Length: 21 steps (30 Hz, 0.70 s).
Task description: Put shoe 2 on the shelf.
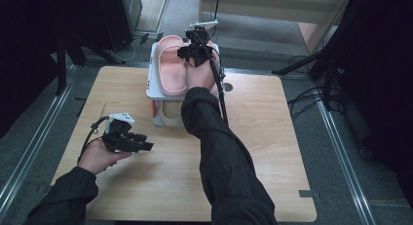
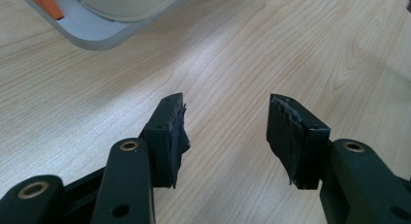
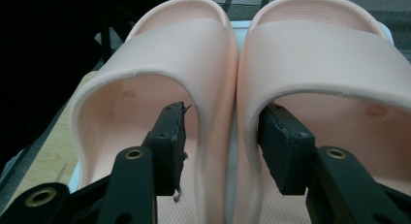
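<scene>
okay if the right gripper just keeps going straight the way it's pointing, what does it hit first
Probably the pink slippers: the right gripper has one jaw inside each, straddling their touching inner walls, so the straps ahead would likely meet the jaws first. Depth is hard to judge.

Through my feed, both of my arms wear black long sleeves (image 1: 229, 171), creased and slightly shiny. The left gripper (image 1: 146, 146) is matte black with a grey three-cornered plate at its 12 o'clock and a black cable looping off toward 9. The right gripper (image 3: 224, 151) has black jaws with brass-ringed pivot holes and frayed dark pads (image 3: 177, 136); its cable runs toward 6.
</scene>
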Tool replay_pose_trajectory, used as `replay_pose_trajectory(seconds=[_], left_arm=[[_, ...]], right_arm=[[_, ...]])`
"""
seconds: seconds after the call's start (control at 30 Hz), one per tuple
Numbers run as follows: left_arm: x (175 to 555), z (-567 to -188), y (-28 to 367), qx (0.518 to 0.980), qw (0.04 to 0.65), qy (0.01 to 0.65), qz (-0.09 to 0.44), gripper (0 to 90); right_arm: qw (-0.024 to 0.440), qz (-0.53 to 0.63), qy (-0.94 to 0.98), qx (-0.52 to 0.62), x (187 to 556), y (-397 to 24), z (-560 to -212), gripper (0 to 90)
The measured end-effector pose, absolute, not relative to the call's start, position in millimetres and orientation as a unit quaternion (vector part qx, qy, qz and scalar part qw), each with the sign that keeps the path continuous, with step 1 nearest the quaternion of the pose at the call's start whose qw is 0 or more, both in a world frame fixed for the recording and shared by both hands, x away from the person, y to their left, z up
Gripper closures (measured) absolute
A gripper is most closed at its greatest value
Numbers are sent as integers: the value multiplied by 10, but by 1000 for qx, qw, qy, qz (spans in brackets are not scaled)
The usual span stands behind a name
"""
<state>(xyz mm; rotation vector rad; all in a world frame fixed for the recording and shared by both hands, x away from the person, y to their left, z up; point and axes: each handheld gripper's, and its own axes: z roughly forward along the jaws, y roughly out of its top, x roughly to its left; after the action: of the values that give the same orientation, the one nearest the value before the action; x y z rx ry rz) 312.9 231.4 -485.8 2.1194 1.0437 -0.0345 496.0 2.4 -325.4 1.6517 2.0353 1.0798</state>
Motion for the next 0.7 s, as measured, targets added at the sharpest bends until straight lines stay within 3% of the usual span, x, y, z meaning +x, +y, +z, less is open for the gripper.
replay_pose_trajectory(seconds=[0.7], left_arm=[[3147, -4868, 2340, 831, 371, 414, -12, 462]], right_arm=[[116, 405, 742, 521, 4527, -295, -3241, 536]])
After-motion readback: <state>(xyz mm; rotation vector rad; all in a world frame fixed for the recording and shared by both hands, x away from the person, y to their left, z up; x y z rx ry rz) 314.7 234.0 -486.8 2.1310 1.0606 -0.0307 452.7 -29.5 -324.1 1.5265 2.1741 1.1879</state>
